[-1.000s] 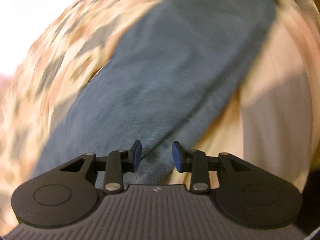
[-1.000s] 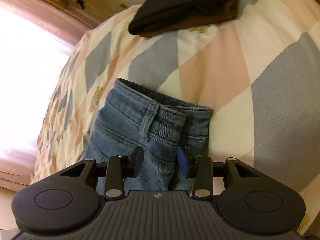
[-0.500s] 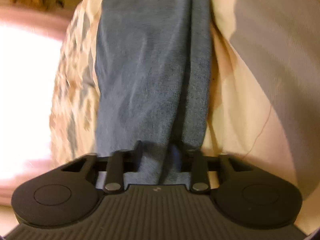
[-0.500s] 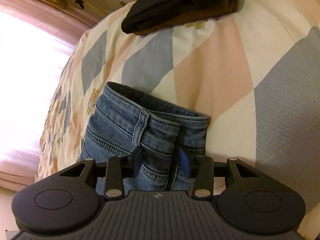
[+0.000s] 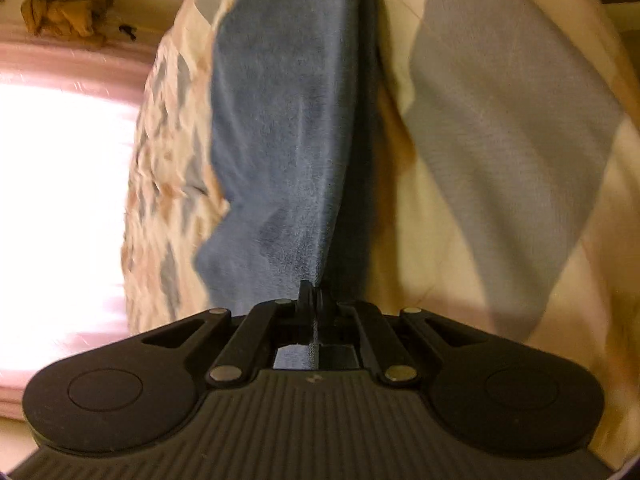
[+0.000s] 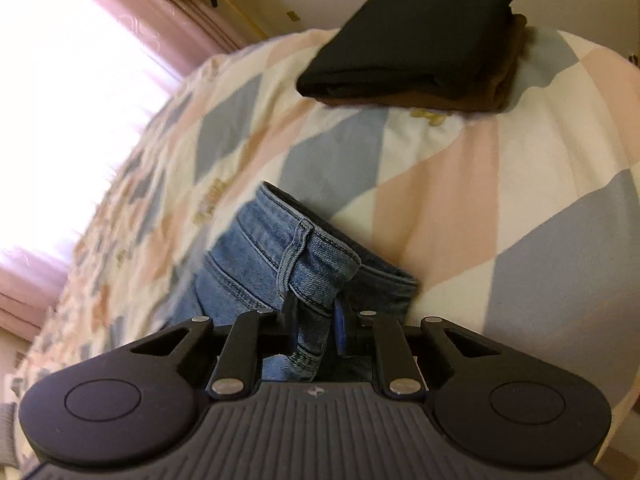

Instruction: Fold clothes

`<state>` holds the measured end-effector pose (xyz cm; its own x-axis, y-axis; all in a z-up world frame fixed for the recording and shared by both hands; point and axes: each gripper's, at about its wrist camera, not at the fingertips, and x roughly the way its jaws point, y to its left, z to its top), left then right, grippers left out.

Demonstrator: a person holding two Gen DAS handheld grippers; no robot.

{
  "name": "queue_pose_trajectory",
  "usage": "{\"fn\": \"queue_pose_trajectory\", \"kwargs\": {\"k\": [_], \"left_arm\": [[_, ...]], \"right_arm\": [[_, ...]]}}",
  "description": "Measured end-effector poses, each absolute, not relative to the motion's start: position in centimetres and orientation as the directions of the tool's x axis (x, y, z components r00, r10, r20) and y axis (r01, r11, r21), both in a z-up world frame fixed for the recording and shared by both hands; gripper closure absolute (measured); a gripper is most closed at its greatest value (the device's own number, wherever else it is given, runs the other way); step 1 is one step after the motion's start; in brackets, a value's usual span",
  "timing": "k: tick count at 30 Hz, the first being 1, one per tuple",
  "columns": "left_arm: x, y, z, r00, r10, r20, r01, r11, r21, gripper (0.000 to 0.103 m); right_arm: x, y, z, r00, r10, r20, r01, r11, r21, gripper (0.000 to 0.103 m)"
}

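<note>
1. On the bed, over a quilt (image 6: 460,184) of cream, pink and grey-blue diamonds, we find a pair of blue jeans (image 6: 272,264) lying lengthwise. The waistband end lies under the right gripper and the leg end under the left.

2. Beyond the waistband, well apart from it, we note a stack of folded clothes (image 6: 412,40) on the far part of the quilt: a black piece on top of a brown one. A bright window with pink curtains (image 6: 132,12) fills the left of both views and washes out detail there.

3. The left gripper (image 5: 313,300) has its jaws pressed together on a thin fold of the jeans (image 5: 280,120). The cloth runs up and away from the fingertips as a long blue band, dark along its right edge.

4. The right gripper (image 6: 316,316) has its jaws closing, with the doubled waistband and a belt loop (image 6: 294,256) between them. Whether the pads press the denim already we cannot settle, since the cloth hides the inner faces.

5. Obstruction: each gripper's black body covers the lower part of its own view, hiding the quilt beneath.

6. Differences between views: only the right wrist view shows the stack, the waistband stitching and the belt loop. Only the left wrist view shows the plain leg fabric, which is blurred, and a crumpled tan object (image 5: 68,12) high on the wall.
</note>
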<state>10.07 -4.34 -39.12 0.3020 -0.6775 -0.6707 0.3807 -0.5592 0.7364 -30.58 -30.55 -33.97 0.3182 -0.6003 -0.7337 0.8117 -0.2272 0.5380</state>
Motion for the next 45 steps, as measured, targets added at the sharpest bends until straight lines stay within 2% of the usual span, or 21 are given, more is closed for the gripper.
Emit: {"fn": "queue_pose_trajectory", "kwargs": {"k": [4,6,7,9,10,13,15,17,19,23,27,30,33,35,37,42,44,45], "left_arm": [[9.8,-5.7,-41.2,0.349,-0.646,-0.678,0.448,-0.520,0.727,0.100],[9.8,-6.0,-41.0,0.364,-0.636,-0.680,0.488,-0.492,0.721,0.095],[10.0,-6.1,-40.0,0.362,-0.624,-0.692,0.531,-0.472,0.703,0.093],[11.1,-6.1,-37.2,0.350,-0.595,-0.723,0.645,-0.407,0.647,0.076],[12.1,-6.1,-35.6,0.347,-0.572,-0.744,0.712,-0.356,0.605,0.075],[17.2,-5.9,-31.7,0.372,-0.488,-0.789,0.872,-0.107,0.478,0.075],[21.3,-5.6,-29.4,0.384,-0.431,-0.816,0.919,0.097,0.381,0.075],[26.7,-4.9,-28.0,0.404,-0.389,-0.828,0.899,0.339,0.279,0.075],[32.6,-3.8,-27.1,0.399,-0.355,-0.846,0.811,0.567,0.145,0.075],[42.7,-2.1,-27.8,0.343,-0.345,-0.874,0.555,0.825,-0.108,0.077],[49.7,0.4,-30.6,0.267,-0.368,-0.891,0.378,0.890,-0.254,0.077],[52.6,1.9,-32.2,0.214,-0.407,-0.888,0.338,0.884,-0.324,0.077],[54.9,2.7,-33.4,0.163,-0.462,-0.872,0.317,0.861,-0.397,0.077],[55.9,2.8,-33.8,0.136,-0.492,-0.860,0.310,0.846,-0.435,0.076],[57.1,2.7,-34.6,0.109,-0.517,-0.849,0.298,0.832,-0.469,0.076],[58.2,3.1,-36.1,0.063,-0.542,-0.838,0.320,0.806,-0.498,0.077],[58.3,3.4,-36.3,0.061,-0.551,-0.832,0.349,0.793,-0.499,0.083],[58.3,3.7,-36.4,0.061,-0.556,-0.829,0.355,0.788,-0.503,0.094]], "right_arm": [[-30.4,-31.6,-36.4,0.291,-0.568,-0.770,0.818,-0.270,0.508,0.086],[-30.2,-31.7,-37.3,0.281,-0.557,-0.782,0.812,-0.297,0.503,0.083],[-30.2,-31.6,-37.4,0.285,-0.558,-0.780,0.802,-0.306,0.513,0.078],[-30.3,-31.3,-36.8,0.269,-0.563,-0.782,0.799,-0.323,0.508,0.062],[-30.2,-31.1,-36.2,0.245,-0.562,-0.790,0.812,-0.325,0.484,0.052],[-29.7,-29.8,-33.6,0.172,-0.589,-0.790,0.858,-0.305,0.414,0.052],[-28.7,-28.6,-31.8,0.172,-0.613,-0.771,0.874,-0.266,0.407,0.052],[-26.7,-27.4,-30.5,0.224,-0.617,-0.754,0.880,-0.204,0.429,0.051],[-23.1,-26.4,-29.9,0.323,-0.588,-0.742,0.883,-0.095,0.460,0.052],[-13.6,-23.7,-29.5,0.503,-0.479,-0.720,0.856,0.164,0.490,0.055],[-1.8,-19.1,-29.8,0.595,-0.349,-0.724,0.778,0.477,0.409,0.057],[7.2,-14.0,-30.3,0.608,-0.281,-0.743,0.670,0.684,0.289,0.058],[15.1,-8.1,-30.8,0.561,-0.297,-0.773,0.532,0.844,0.062,0.058],[18.6,-4.8,-31.5,0.534,-0.328,-0.779,0.454,0.889,-0.064,0.063],[21.3,-2.1,-32.3,0.520,-0.359,-0.775,0.396,0.905,-0.154,0.063],[25.0,1.7,-34.2,0.466,-0.444,-0.765,0.323,0.891,-0.320,0.063],[25.9,2.4,-34.9,0.456,-0.471,-0.755,0.289,0.881,-0.374,0.063],[26.3,2.8,-35.3,0.452,-0.484,-0.750,0.270,0.875,-0.402,0.063]]}}
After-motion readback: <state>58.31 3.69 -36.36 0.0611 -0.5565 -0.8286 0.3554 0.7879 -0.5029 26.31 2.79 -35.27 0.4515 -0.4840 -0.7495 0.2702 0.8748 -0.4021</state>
